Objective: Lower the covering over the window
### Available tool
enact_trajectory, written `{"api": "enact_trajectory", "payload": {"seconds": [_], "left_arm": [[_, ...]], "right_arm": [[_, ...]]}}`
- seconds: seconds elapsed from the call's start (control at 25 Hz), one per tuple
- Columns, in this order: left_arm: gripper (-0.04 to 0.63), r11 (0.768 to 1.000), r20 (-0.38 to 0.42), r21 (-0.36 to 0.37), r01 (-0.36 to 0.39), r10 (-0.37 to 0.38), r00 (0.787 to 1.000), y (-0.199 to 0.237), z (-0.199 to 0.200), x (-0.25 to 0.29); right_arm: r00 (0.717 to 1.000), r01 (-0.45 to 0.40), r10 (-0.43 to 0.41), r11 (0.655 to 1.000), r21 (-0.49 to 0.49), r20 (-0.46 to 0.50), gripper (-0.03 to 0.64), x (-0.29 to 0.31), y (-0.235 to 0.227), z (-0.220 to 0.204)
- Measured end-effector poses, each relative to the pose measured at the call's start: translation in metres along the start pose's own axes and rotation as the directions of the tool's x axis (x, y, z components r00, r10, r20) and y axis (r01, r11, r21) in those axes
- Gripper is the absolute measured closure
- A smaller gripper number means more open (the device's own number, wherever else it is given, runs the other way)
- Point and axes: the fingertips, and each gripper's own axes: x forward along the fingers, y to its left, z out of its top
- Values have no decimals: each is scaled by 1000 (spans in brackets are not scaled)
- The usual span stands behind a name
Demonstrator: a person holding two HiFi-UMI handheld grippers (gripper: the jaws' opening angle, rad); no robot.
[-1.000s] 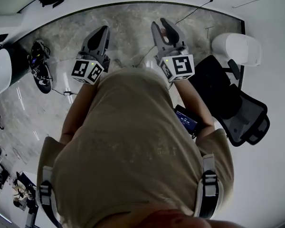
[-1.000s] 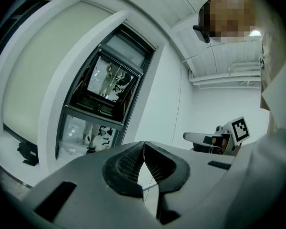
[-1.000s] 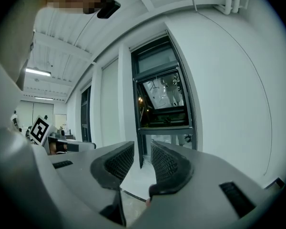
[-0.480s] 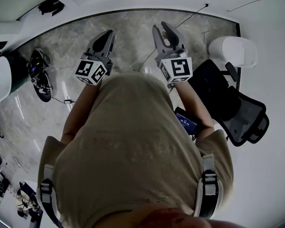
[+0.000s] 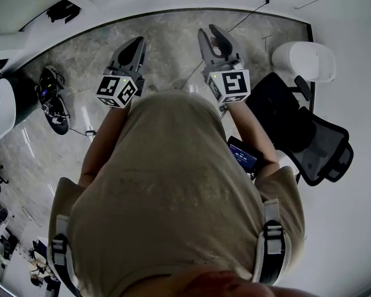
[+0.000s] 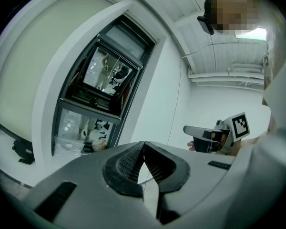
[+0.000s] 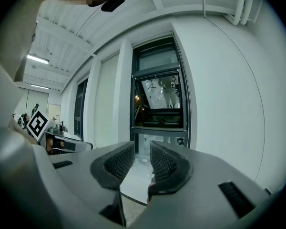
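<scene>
Shows left gripper (image 5: pixel 133 44) at upper left of the head view, pressed together on nothing, and right gripper (image 5: pixel 211 36) beside it, spread and empty. Finds both slightly nearer the wall than a second ago. Leaves window (image 7: pixel 159 106), centre of the right gripper view, unreached; covering perhaps rolled up top, not clearly made out.

Office-like room: swivel chair (image 5: pixel 297 132), marble floor (image 5: pixel 167 36), tall window (image 7: pixel 159 99).
</scene>
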Motion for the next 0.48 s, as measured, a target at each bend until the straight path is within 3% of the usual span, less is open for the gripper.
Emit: {"api": "enact_trajectory", "payload": {"seconds": [0.28,0.48], "left_arm": [[578,1000,-23,9,-9,9,1000,2,-5,2],[578,997,-116,-1,-72,71,991,11,-26,4]], "right_arm": [[1000,6,-6,1000,-8,-21,517,3,-4,-9],[998,25,-25,1000,-14,-49,517,3,-8,-17]]}}
